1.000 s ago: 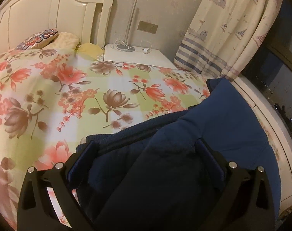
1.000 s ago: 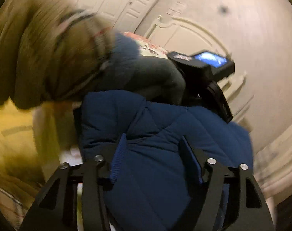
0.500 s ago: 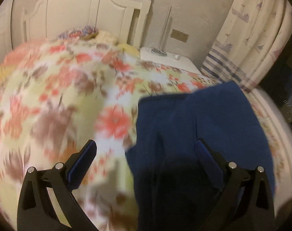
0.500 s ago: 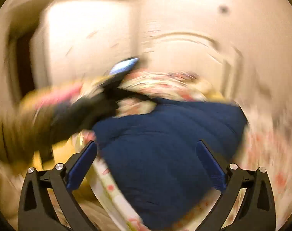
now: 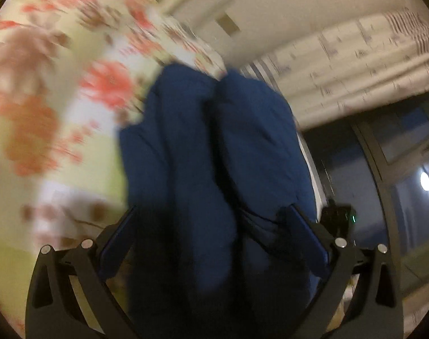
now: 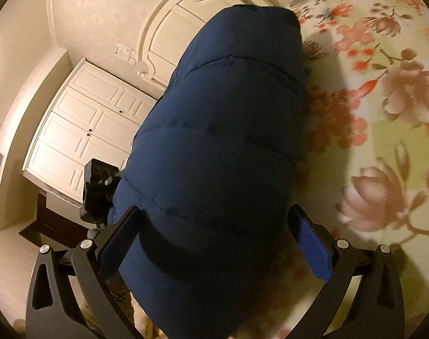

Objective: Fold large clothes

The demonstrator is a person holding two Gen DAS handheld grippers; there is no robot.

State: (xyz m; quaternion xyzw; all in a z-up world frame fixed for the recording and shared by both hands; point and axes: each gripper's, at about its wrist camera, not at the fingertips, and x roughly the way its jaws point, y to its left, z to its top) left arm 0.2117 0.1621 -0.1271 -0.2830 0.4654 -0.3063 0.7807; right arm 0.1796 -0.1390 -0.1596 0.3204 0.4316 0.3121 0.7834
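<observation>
A dark blue quilted puffer jacket (image 6: 220, 141) lies bunched on a floral bedspread (image 6: 384, 99). In the right wrist view it fills the middle and runs between the wide-apart fingers of my right gripper (image 6: 214, 237), which is open around its near end. In the blurred left wrist view the same jacket (image 5: 214, 155) lies folded in two lobes and passes between the spread fingers of my left gripper (image 5: 214, 231), which is open. The other gripper's black body (image 5: 338, 214) shows at the jacket's right edge.
The bed's floral cover (image 5: 44, 113) fills the left of the left wrist view. A patterned curtain (image 5: 355, 56) and a dark window (image 5: 398, 169) are at the right. A white headboard (image 6: 191, 8) and white wardrobe (image 6: 87, 130) stand beyond the jacket.
Both cameras have swung and tilted sharply. My right gripper went from closed on the jacket to wide open a second ago and stays open. The jacket now lies more folded.
</observation>
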